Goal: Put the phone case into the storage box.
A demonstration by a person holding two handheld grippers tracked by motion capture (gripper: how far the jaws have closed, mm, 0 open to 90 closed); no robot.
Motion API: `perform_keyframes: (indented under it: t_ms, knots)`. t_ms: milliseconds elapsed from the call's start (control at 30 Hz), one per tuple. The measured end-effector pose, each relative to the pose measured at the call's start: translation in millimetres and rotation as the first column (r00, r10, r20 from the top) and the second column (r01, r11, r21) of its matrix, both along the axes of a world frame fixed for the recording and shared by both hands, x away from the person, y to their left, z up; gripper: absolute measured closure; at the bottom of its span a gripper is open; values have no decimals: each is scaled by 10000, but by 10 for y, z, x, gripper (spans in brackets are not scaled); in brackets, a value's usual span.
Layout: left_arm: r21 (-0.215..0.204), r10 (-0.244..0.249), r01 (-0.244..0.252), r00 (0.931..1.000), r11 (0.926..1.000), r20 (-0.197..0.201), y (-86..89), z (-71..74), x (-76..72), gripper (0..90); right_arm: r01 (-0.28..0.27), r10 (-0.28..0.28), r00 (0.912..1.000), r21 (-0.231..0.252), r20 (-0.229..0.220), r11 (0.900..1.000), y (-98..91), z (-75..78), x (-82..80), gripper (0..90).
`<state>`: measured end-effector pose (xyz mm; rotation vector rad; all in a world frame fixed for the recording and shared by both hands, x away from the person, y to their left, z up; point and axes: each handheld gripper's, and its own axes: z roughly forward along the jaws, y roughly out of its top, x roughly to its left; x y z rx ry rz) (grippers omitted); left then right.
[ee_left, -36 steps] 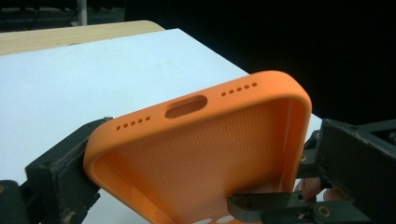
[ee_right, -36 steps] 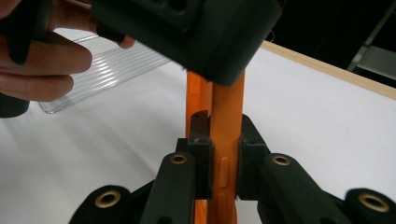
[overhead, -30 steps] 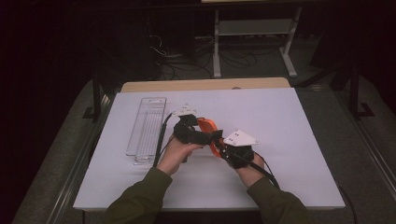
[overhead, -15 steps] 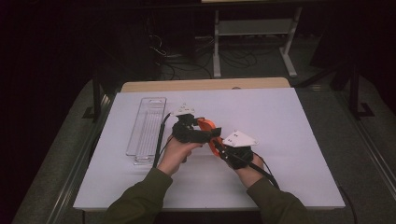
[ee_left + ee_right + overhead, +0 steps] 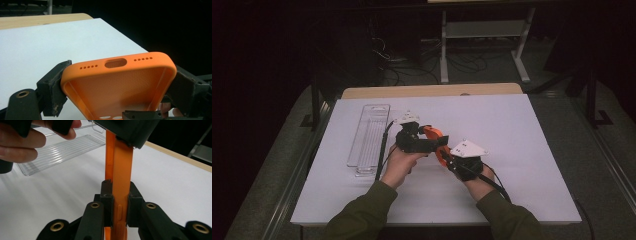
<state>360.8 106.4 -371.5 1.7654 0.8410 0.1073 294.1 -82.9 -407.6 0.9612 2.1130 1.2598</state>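
Note:
An orange phone case (image 5: 433,134) is held above the white table between both grippers. My left gripper (image 5: 428,144) spans the case's width. In the left gripper view its jaws have just been closing on the case (image 5: 117,75), and the pads (image 5: 56,87) press on both long sides, near the end with the port cutout. My right gripper (image 5: 444,155) is shut on the case's thin side wall. In the right gripper view the case (image 5: 120,165) stands upright on edge between the gripper's (image 5: 119,202) pads, with the side buttons showing.
A clear ribbed plastic tray (image 5: 369,132) lies at the left of the white table sheet (image 5: 512,130), also seen as the tray (image 5: 62,151) behind the left hand (image 5: 25,142). A wooden edge (image 5: 432,91) runs along the back. Cables trail from both grippers.

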Motion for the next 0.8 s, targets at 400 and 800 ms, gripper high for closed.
perform_keyframes:
  t_ms: [400, 800]
  knots:
    - [13, -20, 20, 9998, 10000, 212, 20, 33, -7, 151, -75, 75, 10000, 8, -22, 10000, -17, 16, 5, 714]
    - [-98, 231, -227, 9990, 9997, 395, 95, 73, 14, 152, -671, 678, 9975, 333, -202, 9972, -71, 59, 36, 458]
